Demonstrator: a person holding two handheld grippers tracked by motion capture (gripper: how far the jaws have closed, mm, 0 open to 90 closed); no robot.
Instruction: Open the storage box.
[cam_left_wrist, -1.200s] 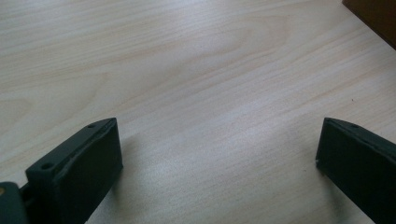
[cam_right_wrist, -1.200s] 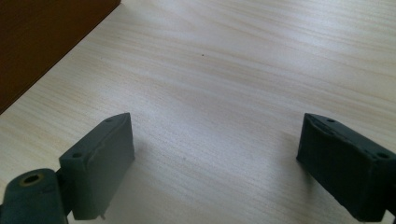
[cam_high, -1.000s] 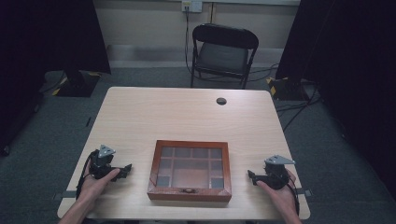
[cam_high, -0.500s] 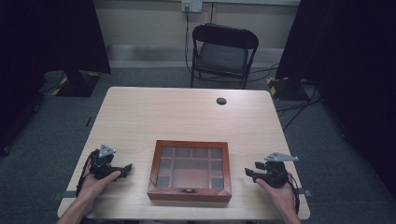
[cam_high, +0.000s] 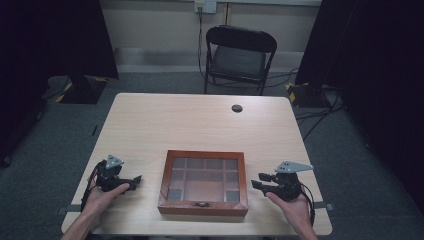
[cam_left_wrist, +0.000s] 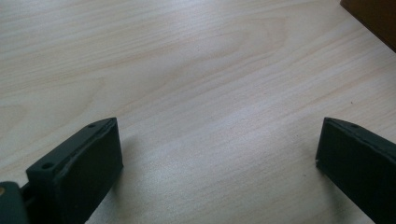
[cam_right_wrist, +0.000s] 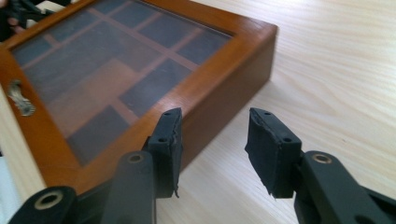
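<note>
Box: the wooden box (cam_high: 204, 182) sits at the near middle of my table (cam_high: 200, 125), lid down, glass panes showing the dividers inside, small metal clasp (cam_high: 201, 204) on its near edge. Same spot as a second ago.

Right gripper: my right gripper (cam_high: 264, 181) is in my right hand (cam_high: 295, 210), just right of the box, jaws pointing left toward its right wall. Compared with a second ago it stands higher off the table and a little nearer the box. In the right gripper view (cam_right_wrist: 215, 140) its jaws hang above the box's corner and right edge, touching neither.

Right jaws: they have just been closing, now partly spread with nothing between them but table and box edge seen below.

Left gripper: my left gripper (cam_high: 131, 181) rests low in my left hand (cam_high: 102, 197), left of the box and clear of it. No change from a second ago.

Left jaws: spread wide in the left gripper view (cam_left_wrist: 217, 154), bare wood grain between them, a corner of the box (cam_left_wrist: 373, 18) at the far right.

Far side: a small dark disc (cam_high: 237, 108) lies near the far edge; a black folding chair (cam_high: 240, 57) stands beyond the table. Both unchanged.
</note>
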